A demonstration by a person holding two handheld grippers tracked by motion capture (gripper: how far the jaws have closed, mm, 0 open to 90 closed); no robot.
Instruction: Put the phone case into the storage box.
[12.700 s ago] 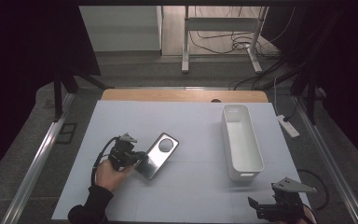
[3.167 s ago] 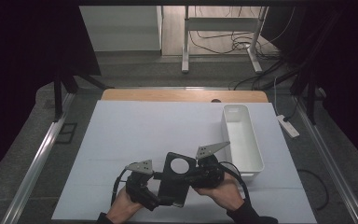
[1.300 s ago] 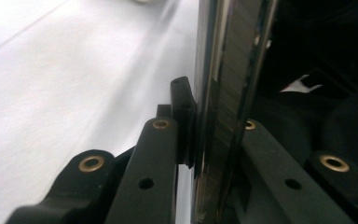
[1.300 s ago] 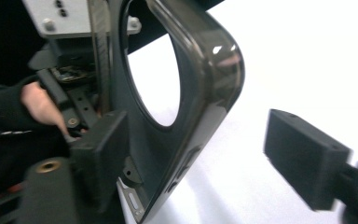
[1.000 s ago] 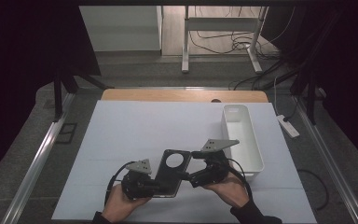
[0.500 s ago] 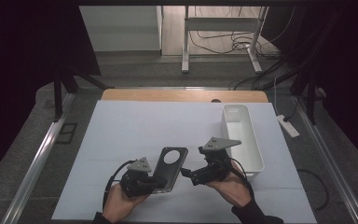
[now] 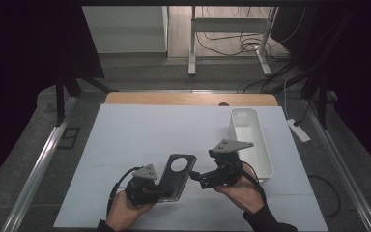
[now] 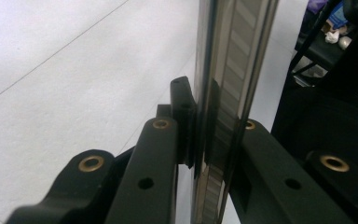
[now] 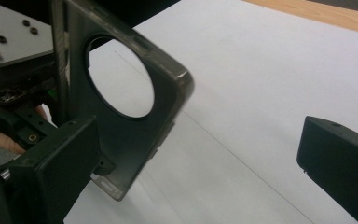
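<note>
White paper (image 7: 140, 130) is spread over the table, and dark floor with cables is seen behind it.

At the left, the left gripper (image 7: 160, 192) is held low over the near part of the paper by a hand (image 7: 123, 212). Its jaws are pinched tight on the near end of a dark phone case (image 7: 176, 175). In the left gripper view the thin edge of the case (image 8: 223, 93) is squeezed between the two black fingers (image 8: 161, 154), with no gap seen.

The case is held up off the paper and is tilted. A big round hole (image 9: 119, 77) is cut near its far end, and the white paper is seen through it.

Just to the right, the right gripper (image 7: 200, 177) is held by the other hand (image 7: 244, 191), close beside the case. Its jaws are spread wide and have just been opening. In the right gripper view one finger (image 9: 58, 168) is near the case's edge and the other finger (image 9: 338, 161) is far off to the side, so nothing is gripped.

Farther right, a white tray (image 7: 265, 159) is set on the paper.

No brand, label or writing can be read on anything.
</note>
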